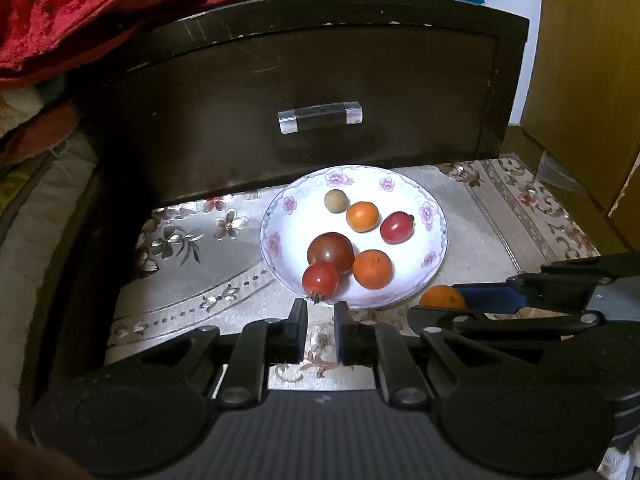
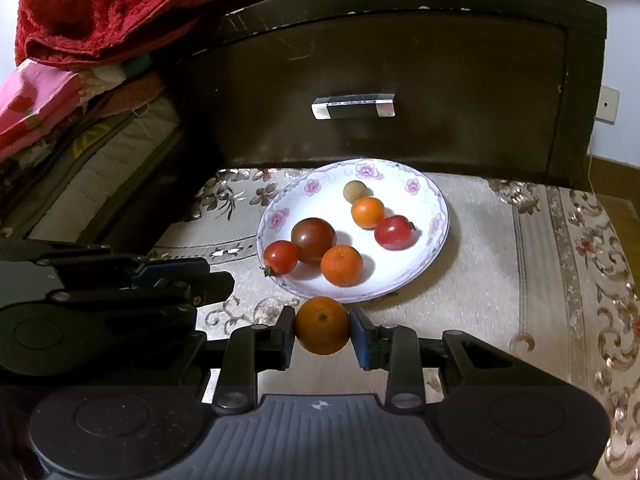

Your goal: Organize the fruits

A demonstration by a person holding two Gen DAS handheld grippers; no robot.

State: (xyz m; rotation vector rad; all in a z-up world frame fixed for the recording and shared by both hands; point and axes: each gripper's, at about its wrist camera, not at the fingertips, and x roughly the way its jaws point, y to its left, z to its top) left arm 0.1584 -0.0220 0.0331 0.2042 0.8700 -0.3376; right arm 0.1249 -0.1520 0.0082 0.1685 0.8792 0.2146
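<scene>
Clamped in my right tongs [image 2: 322,326], an orange [image 2: 322,325] sits just before the floral plate [image 2: 400,280] on the patterned counter [image 2: 480,272]. Left tongs [image 1: 321,312] stand slightly apart, holding nothing, at the plate's near rim. Six small fruits lie on the plate; a dark drawer front [image 2: 400,60] rises behind, and I read no writing.

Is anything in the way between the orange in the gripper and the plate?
Nothing visible. The right gripper holds the orange just short of the plate's near rim, with only bare cloth between. The six fruits sit farther in, leaving white space by that rim.
</scene>
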